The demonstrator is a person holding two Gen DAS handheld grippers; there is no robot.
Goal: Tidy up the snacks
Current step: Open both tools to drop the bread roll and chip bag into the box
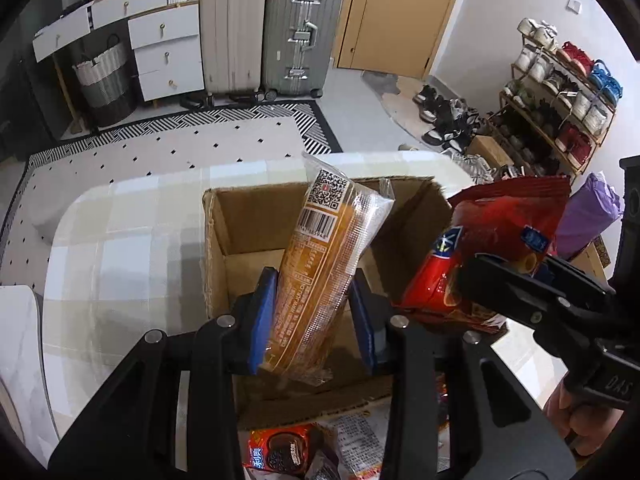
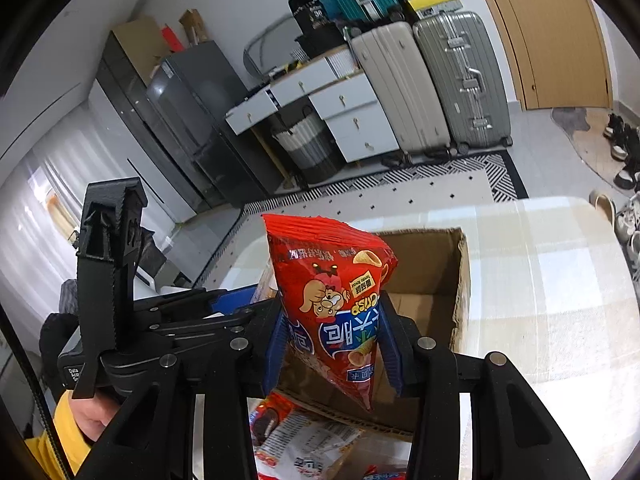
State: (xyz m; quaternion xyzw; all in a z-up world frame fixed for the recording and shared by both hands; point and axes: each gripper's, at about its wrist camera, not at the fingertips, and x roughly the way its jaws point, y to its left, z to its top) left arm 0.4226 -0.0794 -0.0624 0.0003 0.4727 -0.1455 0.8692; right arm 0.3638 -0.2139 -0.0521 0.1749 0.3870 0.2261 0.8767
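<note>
Cardboard box (image 1: 248,236) sits on checked tablecloth (image 1: 120,248) before suitcases (image 1: 268,28).

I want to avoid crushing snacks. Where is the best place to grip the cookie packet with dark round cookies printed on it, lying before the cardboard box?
Grip the red cookie packet across its short sides, coming from above. It lies flat among other wrappers in front of the open brown cardboard box, so probably only its top face and edges are free.

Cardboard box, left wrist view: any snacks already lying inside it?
No. The cardboard box shows only its bare brown floor; the orange packet above it sits clamped in the left gripper.
</note>
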